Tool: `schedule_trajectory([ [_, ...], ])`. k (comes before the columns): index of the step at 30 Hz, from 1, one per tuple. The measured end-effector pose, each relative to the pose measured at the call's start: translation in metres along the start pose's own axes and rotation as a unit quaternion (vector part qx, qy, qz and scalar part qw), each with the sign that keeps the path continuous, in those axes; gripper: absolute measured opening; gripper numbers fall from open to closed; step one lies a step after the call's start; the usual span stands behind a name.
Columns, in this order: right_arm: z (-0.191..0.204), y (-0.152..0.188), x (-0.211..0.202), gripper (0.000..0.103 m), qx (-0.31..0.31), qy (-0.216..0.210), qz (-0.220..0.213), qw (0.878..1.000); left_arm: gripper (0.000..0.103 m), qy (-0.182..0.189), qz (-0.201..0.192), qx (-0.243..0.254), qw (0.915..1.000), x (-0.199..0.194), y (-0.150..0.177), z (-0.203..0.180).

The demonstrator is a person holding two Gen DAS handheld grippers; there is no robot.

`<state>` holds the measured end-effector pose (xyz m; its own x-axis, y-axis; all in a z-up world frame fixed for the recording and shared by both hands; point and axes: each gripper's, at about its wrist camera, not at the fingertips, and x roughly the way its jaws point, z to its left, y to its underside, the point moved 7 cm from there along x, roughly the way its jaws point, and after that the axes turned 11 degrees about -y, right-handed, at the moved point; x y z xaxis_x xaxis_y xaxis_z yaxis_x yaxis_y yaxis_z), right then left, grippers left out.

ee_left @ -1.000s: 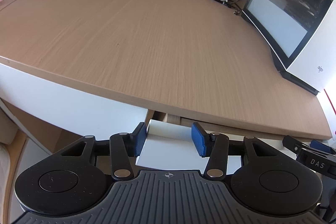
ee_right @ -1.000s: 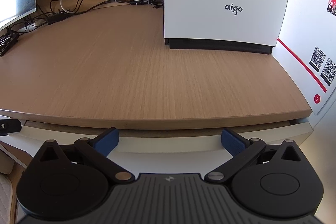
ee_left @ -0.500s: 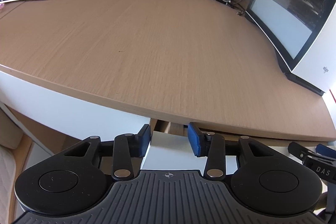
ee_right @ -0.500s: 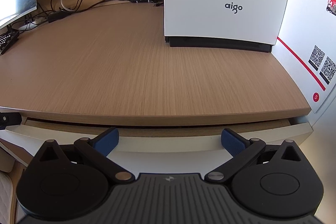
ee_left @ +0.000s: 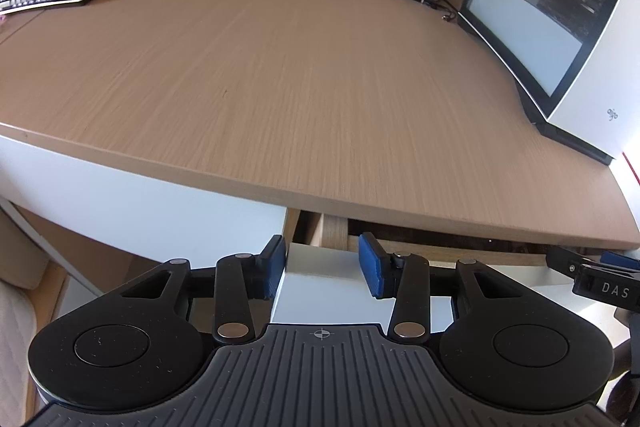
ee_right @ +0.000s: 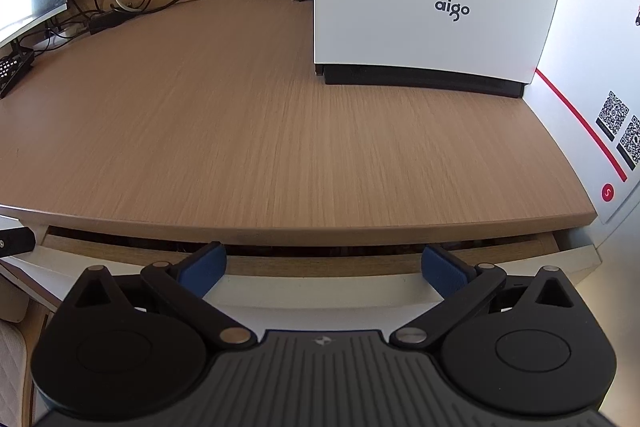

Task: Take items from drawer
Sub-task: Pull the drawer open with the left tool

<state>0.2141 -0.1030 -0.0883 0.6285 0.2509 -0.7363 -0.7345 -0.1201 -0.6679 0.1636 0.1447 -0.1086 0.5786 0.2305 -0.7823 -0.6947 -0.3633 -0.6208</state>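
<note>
The white-fronted wooden drawer under the light wood-grain bench stands slightly pulled out; a dark gap shows beneath the bench edge, and its contents are hidden.

The left gripper sits at the drawer's left end, at 6 o'clock in the left wrist view. Its blue fingers are half-closed around the white front corner; whether they press on it cannot be told.

The right gripper hangs over the front's top edge, fingers spread wide and empty.

Judgement: the panel is rigid, smooth and probably slippery. The top lip offers the best hold, with a straight, even pull. The items' handling cannot be assessed.
</note>
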Motion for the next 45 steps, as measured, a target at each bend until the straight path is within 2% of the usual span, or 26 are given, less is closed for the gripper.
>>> schedule_trajectory([
  [14, 0.003, 0.024, -0.02, 0.103, 0.0, -0.001, 0.01, 1.0, 0.044, 0.005, 0.012, 0.01, 0.9999, -0.025, 0.027, 0.009],
  [16, 0.003, 0.029, -0.024, 0.103, 0.0, -0.001, 0.013, 1.0, 0.041, -0.003, 0.017, 0.013, 0.9998, -0.031, 0.031, 0.011],
  [18, 0.004, 0.033, -0.028, 0.103, -0.001, -0.003, 0.016, 1.0, 0.031, -0.009, 0.009, 0.015, 0.9998, -0.039, 0.031, 0.011],
  [19, 0.004, 0.035, -0.029, 0.103, -0.002, -0.004, 0.017, 1.0, 0.025, -0.005, 0.002, 0.017, 0.9998, -0.043, 0.029, 0.01],
  [20, 0.005, 0.036, -0.031, 0.103, -0.003, -0.006, 0.018, 1.0, 0.024, 0.003, -0.002, 0.02, 0.9998, -0.047, 0.026, 0.007],
  [25, 0.007, 0.044, -0.037, 0.103, -0.008, -0.013, 0.012, 1.0, 0.024, 0.042, -0.011, 0.083, 0.9956, -0.043, 0.013, -0.036],
  [28, 0.007, 0.042, -0.037, 0.103, -0.009, -0.022, 0.004, 1.0, 0.025, 0.038, -0.012, 0.112, 0.9929, -0.028, 0.012, -0.059],
  [31, 0.003, 0.031, -0.04, 0.103, -0.019, -0.006, -0.018, 1.0, 0.025, 0.035, 0.004, 0.133, 0.9905, -0.014, 0.018, -0.074],
  [36, -0.02, 0.021, -0.027, 0.103, -0.013, 0.027, -0.014, 0.999, 0.025, 0.025, 0.026, 0.146, 0.9886, -0.004, 0.034, -0.078],
  [41, -0.045, 0.026, -0.011, 0.103, 0.029, 0.025, 0.02, 0.999, 0.025, 0.02, 0.012, 0.144, 0.9894, -0.009, 0.039, -0.075],
  [45, -0.048, 0.033, -0.011, 0.103, 0.013, 0.026, 0.026, 0.999, 0.025, 0.022, 0.009, 0.136, 0.9905, -0.013, 0.042, -0.071],
])
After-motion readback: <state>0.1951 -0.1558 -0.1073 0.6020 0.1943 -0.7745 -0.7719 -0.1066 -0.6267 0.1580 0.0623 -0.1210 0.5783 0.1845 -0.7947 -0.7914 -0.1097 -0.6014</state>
